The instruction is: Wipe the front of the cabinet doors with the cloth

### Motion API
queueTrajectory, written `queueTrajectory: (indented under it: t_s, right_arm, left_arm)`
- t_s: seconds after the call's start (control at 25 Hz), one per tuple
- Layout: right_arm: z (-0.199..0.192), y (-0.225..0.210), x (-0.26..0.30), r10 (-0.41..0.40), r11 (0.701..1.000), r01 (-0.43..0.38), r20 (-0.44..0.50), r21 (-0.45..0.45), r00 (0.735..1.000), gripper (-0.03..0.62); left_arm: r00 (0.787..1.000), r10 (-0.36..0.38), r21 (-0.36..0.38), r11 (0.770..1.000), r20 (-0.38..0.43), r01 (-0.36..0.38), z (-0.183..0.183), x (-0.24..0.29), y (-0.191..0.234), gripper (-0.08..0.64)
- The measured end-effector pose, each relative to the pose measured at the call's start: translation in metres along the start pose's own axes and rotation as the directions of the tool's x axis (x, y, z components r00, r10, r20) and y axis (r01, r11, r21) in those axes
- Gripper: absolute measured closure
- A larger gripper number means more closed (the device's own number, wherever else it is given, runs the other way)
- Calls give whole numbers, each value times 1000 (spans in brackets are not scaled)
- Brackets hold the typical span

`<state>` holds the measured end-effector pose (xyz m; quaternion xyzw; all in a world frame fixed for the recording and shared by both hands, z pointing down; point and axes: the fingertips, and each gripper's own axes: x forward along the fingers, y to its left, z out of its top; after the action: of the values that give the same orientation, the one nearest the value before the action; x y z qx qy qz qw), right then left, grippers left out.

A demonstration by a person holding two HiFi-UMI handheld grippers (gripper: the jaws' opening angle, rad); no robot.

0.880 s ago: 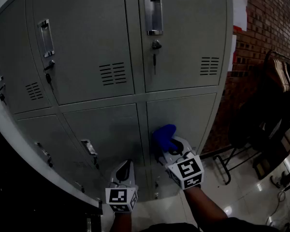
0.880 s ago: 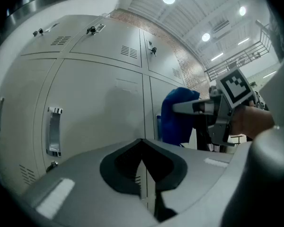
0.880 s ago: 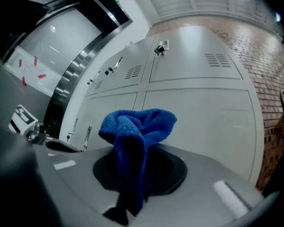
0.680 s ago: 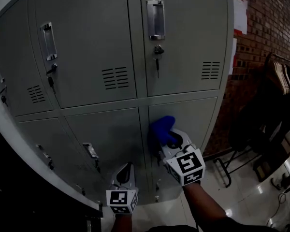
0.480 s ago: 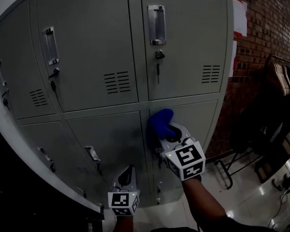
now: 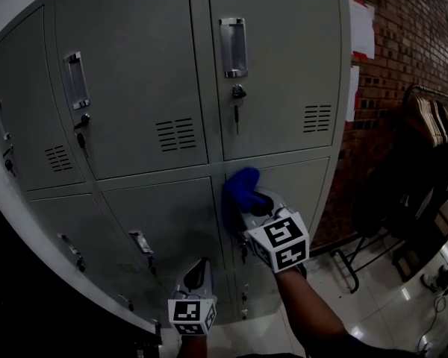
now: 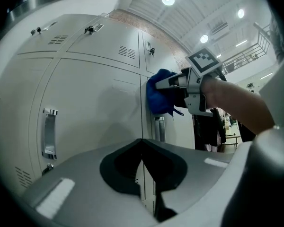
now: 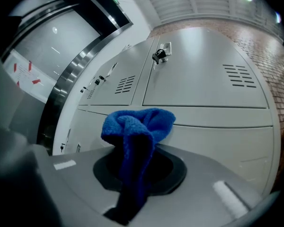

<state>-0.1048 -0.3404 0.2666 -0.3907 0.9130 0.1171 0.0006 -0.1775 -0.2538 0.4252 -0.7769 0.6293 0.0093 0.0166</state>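
Right gripper (image 6: 258,204) outstretched, cloth (image 6: 239,188) against door (image 6: 302,179)

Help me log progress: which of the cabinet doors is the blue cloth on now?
The lower right door, near its top left corner, just below the upper right door. The right gripper holds the cloth there.

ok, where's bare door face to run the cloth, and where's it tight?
Bare: upper right door between its handle and vent; lower right door from the blue cloth, held in the right gripper, to the cabinet's brick-side edge. Tight: around the key lock, and low down by the left gripper and lower handle.
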Motion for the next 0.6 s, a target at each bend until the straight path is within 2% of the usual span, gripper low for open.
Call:
queueTrajectory:
  t_s: [0.6]
  right_arm:
    - [-12, -39, -21, -43, 999, 43, -5, -25, 999, 543]
  left_arm:
    - [1000, 27, 16, 999, -15, -27, -6, -3, -9, 546]
